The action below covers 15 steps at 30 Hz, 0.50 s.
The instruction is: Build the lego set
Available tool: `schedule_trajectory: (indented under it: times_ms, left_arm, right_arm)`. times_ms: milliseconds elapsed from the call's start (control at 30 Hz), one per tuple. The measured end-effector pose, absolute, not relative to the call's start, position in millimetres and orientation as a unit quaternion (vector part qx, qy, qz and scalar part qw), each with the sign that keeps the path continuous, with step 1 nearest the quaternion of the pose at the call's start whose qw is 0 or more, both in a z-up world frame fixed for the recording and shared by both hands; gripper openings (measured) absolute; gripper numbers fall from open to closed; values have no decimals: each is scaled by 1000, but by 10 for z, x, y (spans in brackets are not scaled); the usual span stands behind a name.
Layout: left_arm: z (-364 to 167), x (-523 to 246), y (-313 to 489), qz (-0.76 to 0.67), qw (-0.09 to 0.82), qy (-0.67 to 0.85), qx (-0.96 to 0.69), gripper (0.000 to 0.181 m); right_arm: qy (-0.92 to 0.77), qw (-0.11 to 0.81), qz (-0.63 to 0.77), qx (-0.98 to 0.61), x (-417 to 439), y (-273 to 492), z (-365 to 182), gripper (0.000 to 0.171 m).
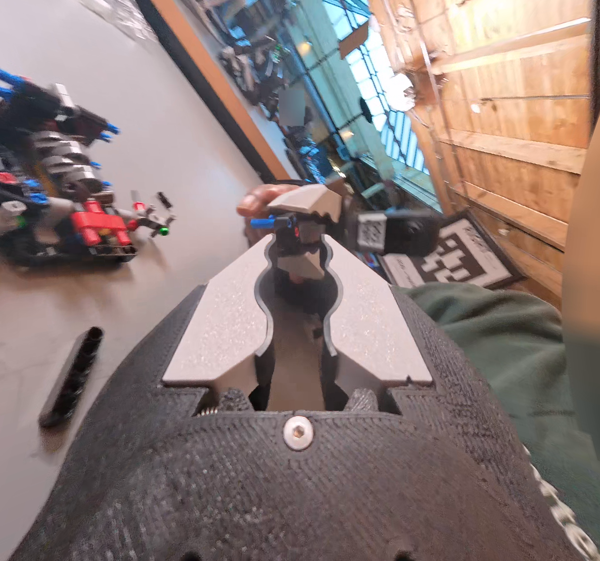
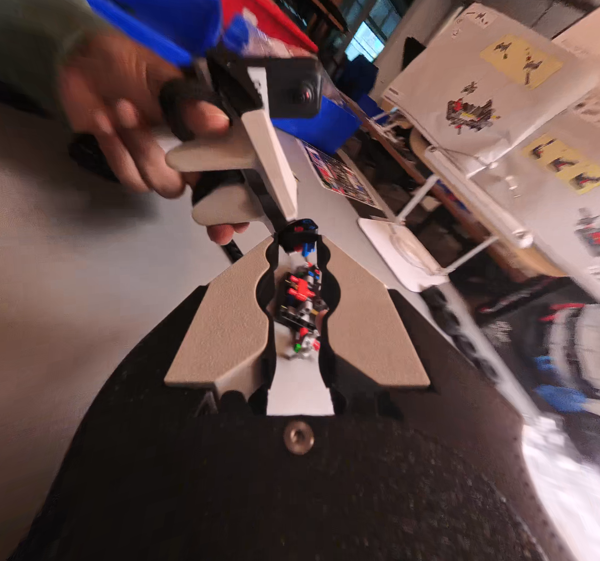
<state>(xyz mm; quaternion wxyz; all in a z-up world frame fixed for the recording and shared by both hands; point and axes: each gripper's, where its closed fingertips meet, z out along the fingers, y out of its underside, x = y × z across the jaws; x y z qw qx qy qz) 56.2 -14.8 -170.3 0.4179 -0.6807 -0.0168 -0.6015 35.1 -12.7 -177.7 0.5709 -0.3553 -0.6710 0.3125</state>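
A small black Lego sub-assembly (image 1: 292, 236) with a blue pin and a red dot is held in the air between both grippers. My left gripper (image 1: 298, 239) is shut on it from the near side. My right gripper (image 2: 298, 236) is shut on the same piece (image 2: 300, 232), and its grey fingers (image 1: 306, 199) show above and below the piece in the left wrist view. The left gripper's long grey finger (image 2: 272, 162) reaches down to the piece in the right wrist view. The large black, grey, red and blue model (image 1: 65, 188) lies on the table, also seen between my right fingers (image 2: 300, 298).
A black long beam (image 1: 71, 376) lies on the grey table (image 1: 156, 106) at the near left. Small loose parts (image 1: 152, 217) lie beside the model. An instruction booklet (image 2: 470, 90) sits on a white stand (image 2: 399, 253). A blue bin (image 2: 318, 123) stands behind.
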Motion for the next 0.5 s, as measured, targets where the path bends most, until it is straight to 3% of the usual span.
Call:
schedule_trajectory:
  times_ms: [100,233,500]
  left_arm:
    - [-1558,631,-290,-639,404,36,-654,21]
    - [-1502,684,-442,-623,413,121,-653,26]
    - [-1666,696,-414,-604,396,121,-681,13]
  right_arm:
    - [-636,481,465,-386,425,-247,-1674,17]
    - [-618,406,550,-388,494,-373,-1631,13]
    - [-655,439,494,-368,495,-395,-1740,18]
